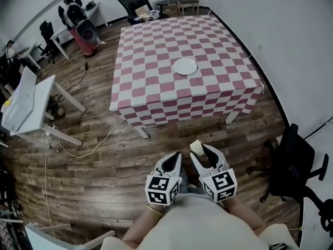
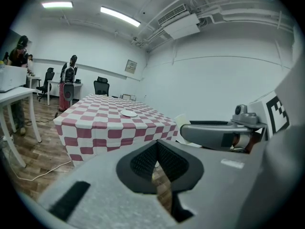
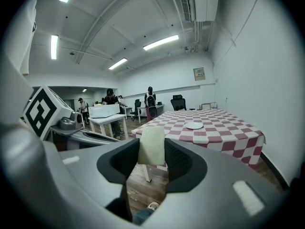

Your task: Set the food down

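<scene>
Right gripper [image 3: 152, 152]: its jaws are pinching a pale slab of food [image 3: 152, 143] by the lower part, the top standing clear of the pads.
Left gripper [image 2: 156, 150]: its jaws are pressing together on nothing, just beside the right one.
Food's place: hanging over the wooden floor [image 1: 104, 155], well short of the table's [image 1: 156, 90] near edge.
Likely target: a white plate [image 1: 185, 66] is sitting near the table's middle, in from every edge.
Doing it well: I judge it is calling for carrying the slab in over the near edge, lowering until it is touching the plate, and only then parting the jaws.
</scene>
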### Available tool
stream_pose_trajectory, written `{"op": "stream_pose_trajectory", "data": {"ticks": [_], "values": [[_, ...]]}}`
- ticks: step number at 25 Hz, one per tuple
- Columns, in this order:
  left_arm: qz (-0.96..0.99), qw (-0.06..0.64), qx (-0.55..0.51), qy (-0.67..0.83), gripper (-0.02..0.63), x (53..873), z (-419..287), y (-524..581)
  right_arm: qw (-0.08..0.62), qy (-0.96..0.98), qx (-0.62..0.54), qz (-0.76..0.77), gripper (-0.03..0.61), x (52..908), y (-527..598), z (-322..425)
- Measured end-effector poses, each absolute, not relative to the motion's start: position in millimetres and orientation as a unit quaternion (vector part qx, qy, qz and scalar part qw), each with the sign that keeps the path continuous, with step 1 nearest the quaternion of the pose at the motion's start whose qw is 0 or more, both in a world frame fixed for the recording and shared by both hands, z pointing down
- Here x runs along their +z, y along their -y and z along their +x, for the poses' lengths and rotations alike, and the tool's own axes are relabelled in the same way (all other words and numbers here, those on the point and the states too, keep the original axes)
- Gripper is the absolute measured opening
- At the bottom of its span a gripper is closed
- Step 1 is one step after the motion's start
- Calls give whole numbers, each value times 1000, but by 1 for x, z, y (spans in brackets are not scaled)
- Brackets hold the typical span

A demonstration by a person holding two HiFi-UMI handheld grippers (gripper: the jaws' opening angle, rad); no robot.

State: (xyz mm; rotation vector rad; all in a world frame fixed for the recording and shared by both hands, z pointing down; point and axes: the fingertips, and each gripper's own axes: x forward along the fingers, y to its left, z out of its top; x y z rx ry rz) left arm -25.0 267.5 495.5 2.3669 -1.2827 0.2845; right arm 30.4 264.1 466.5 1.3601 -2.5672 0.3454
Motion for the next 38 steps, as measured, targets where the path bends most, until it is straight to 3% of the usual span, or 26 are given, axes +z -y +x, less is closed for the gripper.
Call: {"op": "stream_pose_trajectory", "data": {"ticks": [38], "values": [[866,225,110,433,6,489,-40,-57,113,862,126,479,170,460,-57,15]]}}
